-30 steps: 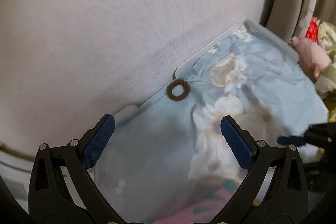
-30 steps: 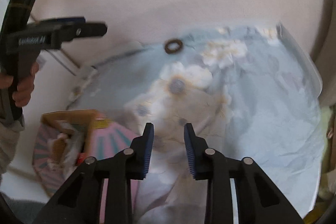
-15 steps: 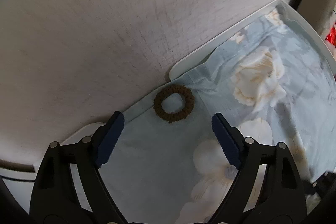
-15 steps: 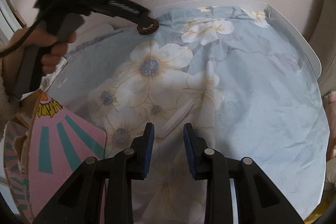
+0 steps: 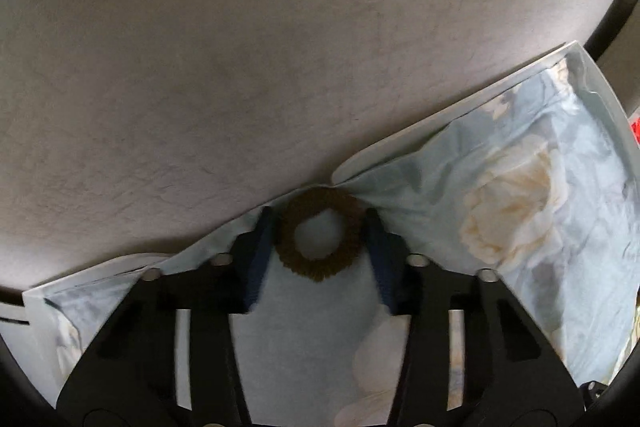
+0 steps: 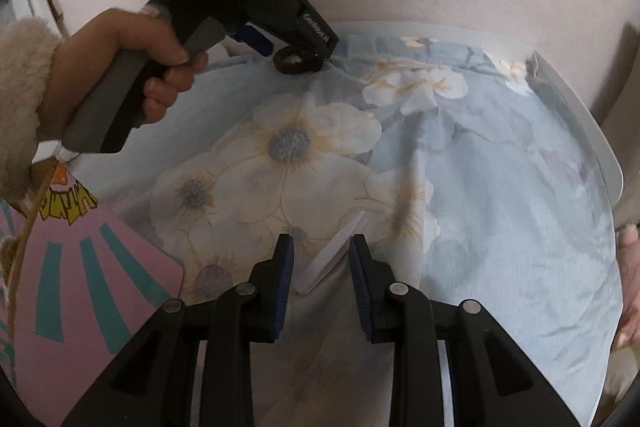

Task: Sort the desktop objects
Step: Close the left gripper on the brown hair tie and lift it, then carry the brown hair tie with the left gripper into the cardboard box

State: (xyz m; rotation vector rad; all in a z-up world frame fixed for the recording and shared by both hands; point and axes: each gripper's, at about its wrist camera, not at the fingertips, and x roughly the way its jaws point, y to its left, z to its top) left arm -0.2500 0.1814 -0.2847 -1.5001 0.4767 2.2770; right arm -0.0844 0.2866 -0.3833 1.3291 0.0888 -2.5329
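Observation:
A brown hair tie lies at the far edge of a pale blue floral cloth, close to the wall. My left gripper has its blue pads on both sides of the hair tie and is closed against it; the hair tie also shows in the right wrist view under the left gripper. My right gripper is open and empty, low over the cloth, with a white flat strip between its fingers.
The cloth covers a white tray or tabletop with a raised rim against a beige wall. A pink and teal striped box sits at the front left. The person's hand holds the left gripper.
My left gripper has moved forward to the hair tie and closed its fingers around it. My right gripper has stayed nearly in place, slightly lower over the cloth.

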